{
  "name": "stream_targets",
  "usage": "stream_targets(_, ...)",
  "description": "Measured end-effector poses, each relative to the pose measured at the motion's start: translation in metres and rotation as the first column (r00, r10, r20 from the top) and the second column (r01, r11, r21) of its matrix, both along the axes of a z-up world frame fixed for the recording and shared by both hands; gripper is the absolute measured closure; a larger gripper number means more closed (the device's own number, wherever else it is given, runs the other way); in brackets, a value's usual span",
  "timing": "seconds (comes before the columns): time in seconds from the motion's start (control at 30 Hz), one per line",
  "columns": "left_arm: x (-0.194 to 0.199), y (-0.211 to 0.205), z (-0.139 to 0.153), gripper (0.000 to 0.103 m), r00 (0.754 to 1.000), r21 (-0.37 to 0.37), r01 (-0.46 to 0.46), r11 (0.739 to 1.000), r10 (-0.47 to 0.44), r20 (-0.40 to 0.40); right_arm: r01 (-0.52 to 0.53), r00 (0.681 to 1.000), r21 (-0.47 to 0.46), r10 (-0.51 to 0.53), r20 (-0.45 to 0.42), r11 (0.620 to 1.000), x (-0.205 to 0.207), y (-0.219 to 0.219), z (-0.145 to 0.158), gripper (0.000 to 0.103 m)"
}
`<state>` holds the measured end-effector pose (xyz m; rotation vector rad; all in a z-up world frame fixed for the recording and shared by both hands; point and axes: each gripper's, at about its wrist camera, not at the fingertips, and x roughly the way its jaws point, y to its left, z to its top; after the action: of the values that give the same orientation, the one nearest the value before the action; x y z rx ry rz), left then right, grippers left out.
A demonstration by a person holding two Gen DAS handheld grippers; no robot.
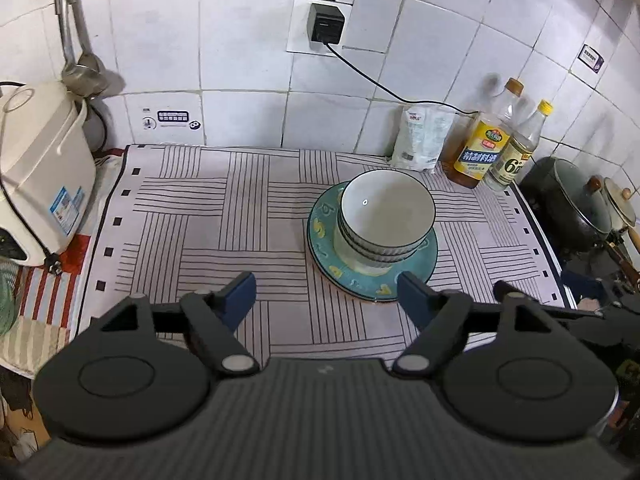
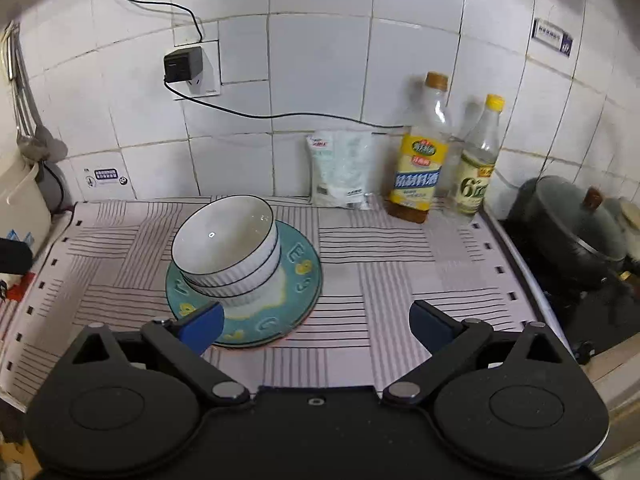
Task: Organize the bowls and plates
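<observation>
You've nested the white ribbed ceramic bowls [image 1: 386,216] on the teal lettered plate [image 1: 320,236] to save space, so your left gripper [image 1: 326,292] and right gripper [image 2: 316,320] both hang wide open, holding nothing.

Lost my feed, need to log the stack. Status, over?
Left gripper open, empty. Right gripper open, empty. Bowls nested on teal plate, on the mat. Nothing in the way; bottles back by the wall.

Left gripper [image 1: 326,294] and right gripper [image 2: 316,322] both angle downward — jaws spread wide, nothing between them
</observation>
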<state>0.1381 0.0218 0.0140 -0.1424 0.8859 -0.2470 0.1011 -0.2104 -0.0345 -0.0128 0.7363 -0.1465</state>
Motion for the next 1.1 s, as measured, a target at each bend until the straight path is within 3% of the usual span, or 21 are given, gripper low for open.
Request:
stream_targets(0.1,-0.011,0.003,0.002,0.021,1.000,0.000,-0.001,1.000,0.001,0.011,0.018,1.000,-0.022,-0.018,0.014,1.000,-0.008,0.000,0.007,0.002)
stream_targets(0.3,-0.034,0.008,0.010,0.008,0.996,0.015,-0.038,0.999,0.036,0.086,0.019,0.998,0.021,-0.020,0.052,1.000,-0.030,0.001,0.027,0.002)
stream_targets(0.4,-0.042,0.010,0.011,0.003,0.994,0.015,-0.048,0.999,0.046,0.099,0.016,0.998,-0.010,-0.015,0.065,1.000,-0.041,0.006,0.035,0.002)
stream_targets(0.6,-0.057,0.007,0.002,0.003,0.993,0.071,-0.094,0.993,0.088,0.083,-0.017,0.996,-0.005,0.018,0.092,1.000,-0.063,0.016,0.042,0.003)
stream_targets(0.77,-0.070,0.006,-0.006,0.003,0.990,0.084,-0.084,0.993,0.074,0.116,-0.009,0.996,-0.052,0.013,0.086,0.999,-0.069,0.029,0.038,0.003)
stream_targets(1.1,-0.084,-0.005,-0.014,0.003,0.987,0.125,-0.071,0.990,0.052,0.149,0.031,0.995,0.001,-0.031,0.092,1.000,-0.085,0.020,0.027,0.004)
